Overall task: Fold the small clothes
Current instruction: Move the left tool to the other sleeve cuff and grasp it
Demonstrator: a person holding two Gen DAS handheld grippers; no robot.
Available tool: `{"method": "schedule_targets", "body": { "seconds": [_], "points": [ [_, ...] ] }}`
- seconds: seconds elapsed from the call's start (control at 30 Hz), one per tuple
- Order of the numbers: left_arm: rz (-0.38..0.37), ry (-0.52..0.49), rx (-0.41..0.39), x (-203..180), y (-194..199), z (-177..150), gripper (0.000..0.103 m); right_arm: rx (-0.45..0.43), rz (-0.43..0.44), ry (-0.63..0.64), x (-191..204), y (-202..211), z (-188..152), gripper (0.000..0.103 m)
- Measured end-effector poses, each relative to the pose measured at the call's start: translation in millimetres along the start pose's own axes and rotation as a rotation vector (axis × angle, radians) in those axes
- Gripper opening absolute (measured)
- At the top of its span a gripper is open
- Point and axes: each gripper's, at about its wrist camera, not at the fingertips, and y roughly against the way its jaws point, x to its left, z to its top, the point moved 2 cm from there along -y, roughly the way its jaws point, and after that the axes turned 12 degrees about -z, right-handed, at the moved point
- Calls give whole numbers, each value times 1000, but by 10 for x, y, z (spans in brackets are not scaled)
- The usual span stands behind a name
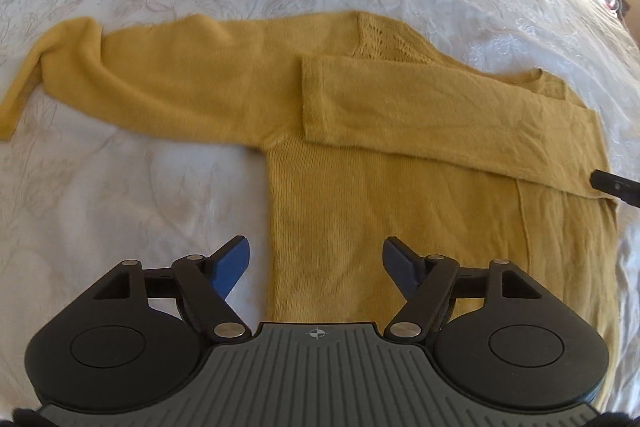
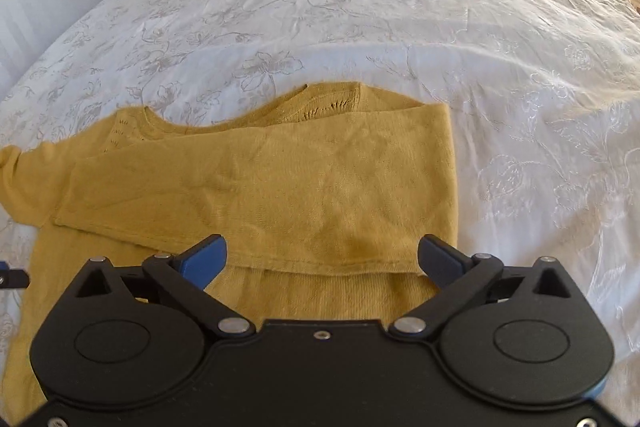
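- The mustard-yellow knitted sweater [image 1: 360,187] lies flat on the bed's white bedspread with pale floral embroidery [image 1: 120,187], body spread toward the onlooker.
- One long sleeve [image 1: 440,115] is already folded across the chest; the other sleeve [image 1: 120,75] extends out sideways on the bedspread, its cuff bent downward.
- Handling: the knit appears soft, light and limp. It will likely sag and stretch if lifted by one point, and drag on the bedspread.
- Recommended hold: pinch the outstretched sleeve near its cuff, with a second hold near the shoulder seam, then carry it across the chest.
- The left gripper [image 1: 316,263] hovers above the body's side edge, jaws well apart, nothing between them.
- The right gripper [image 2: 322,259] hangs above the folded sleeve's lower edge, jaws spread fully, holding nothing.
- Risk: thin knit may slip from the blue pads [image 2: 206,259] if only one layer is caught.
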Motion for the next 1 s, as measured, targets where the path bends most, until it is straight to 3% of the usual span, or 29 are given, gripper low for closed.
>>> {"method": "schedule_targets", "body": {
  "seconds": [0.17, 0.57, 0.83, 1.0],
  "points": [
    [27, 46, -4, 58, 135, -253, 84, 154, 28, 1, -95, -297, -173, 102],
    [44, 48, 37, -35, 204, -662, 85, 106, 66, 32, -103, 415, -694, 102],
    [48, 142, -38, 109, 463, -705, 85, 122, 131, 67, 66, 750, -1065, 102],
    [86, 141, -68, 492, 613, -588, 91, 110, 129, 93, 232, 856, -1092, 102]
  ]
}}
